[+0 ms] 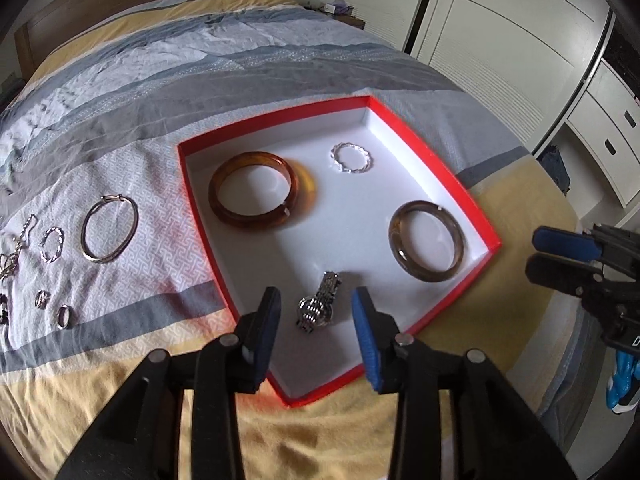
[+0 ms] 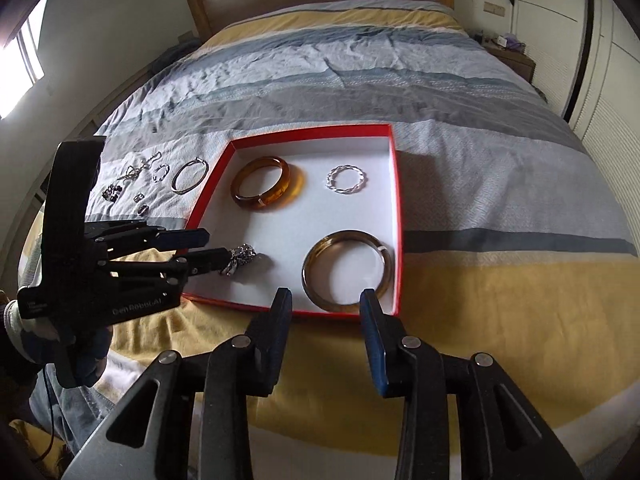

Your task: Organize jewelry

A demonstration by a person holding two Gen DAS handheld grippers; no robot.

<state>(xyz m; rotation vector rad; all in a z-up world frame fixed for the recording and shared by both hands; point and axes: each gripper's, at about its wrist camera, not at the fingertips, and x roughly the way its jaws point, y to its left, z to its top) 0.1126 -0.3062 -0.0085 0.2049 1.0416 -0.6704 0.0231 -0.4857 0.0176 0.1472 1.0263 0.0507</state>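
Both hand-held grippers' jaws apart: L [image 1: 314,312] over watch [image 1: 319,307], prob. not touching; R [image 2: 326,304] empty.

A: From the right wrist, the left tool [image 2: 214,249] covers part of the watch [image 2: 240,265], and the small pieces [image 2: 140,200] left of the box are too tiny to name.

B: From the left wrist, the chain [image 1: 16,248] is cut by the picture's edge.
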